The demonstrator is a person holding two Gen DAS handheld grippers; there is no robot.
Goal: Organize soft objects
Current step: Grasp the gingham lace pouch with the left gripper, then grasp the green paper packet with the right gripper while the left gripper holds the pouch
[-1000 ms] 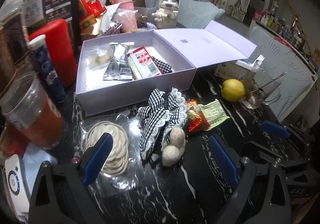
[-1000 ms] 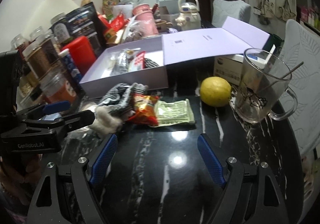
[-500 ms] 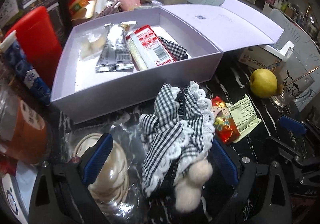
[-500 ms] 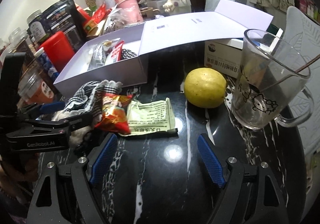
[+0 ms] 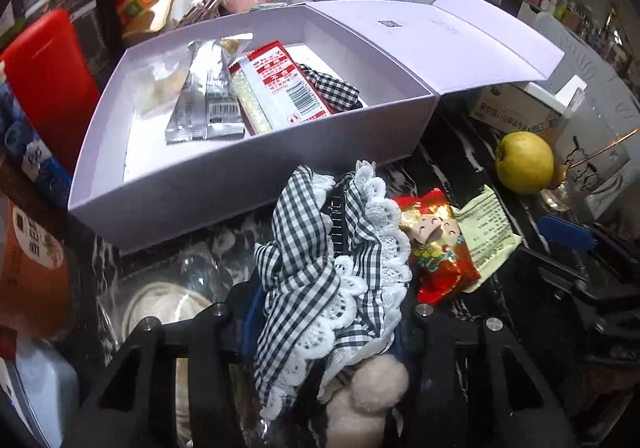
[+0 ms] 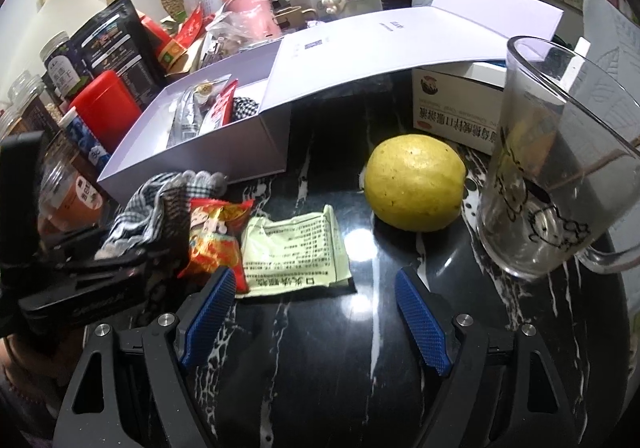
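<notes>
My left gripper [image 5: 320, 332] is shut on a black-and-white checked fabric piece with lace trim and white pompoms [image 5: 320, 268], just in front of the open lilac box [image 5: 208, 204]. The box holds snack packets [image 5: 276, 88] and another checked cloth [image 5: 332, 88]. The checked fabric also shows in the right wrist view [image 6: 156, 204], where the left gripper is at the left. My right gripper [image 6: 316, 312] is open over the dark marble table, with a red snack bag [image 6: 216, 240] and a pale green sachet [image 6: 296, 252] just ahead of it.
A yellow lemon [image 6: 414, 182] and a glass mug [image 6: 560, 188] stand at the right. A bagged coil of white rope [image 5: 160, 304] lies left of my left gripper. A red canister [image 5: 48, 80], jars and packets crowd the left and back. A medicine carton [image 6: 452, 120] sits under the box lid.
My left gripper moved forward and closed on the checked fabric, which now sits between its fingers. My right gripper moved forward toward the sachet and lemon and stayed open.
</notes>
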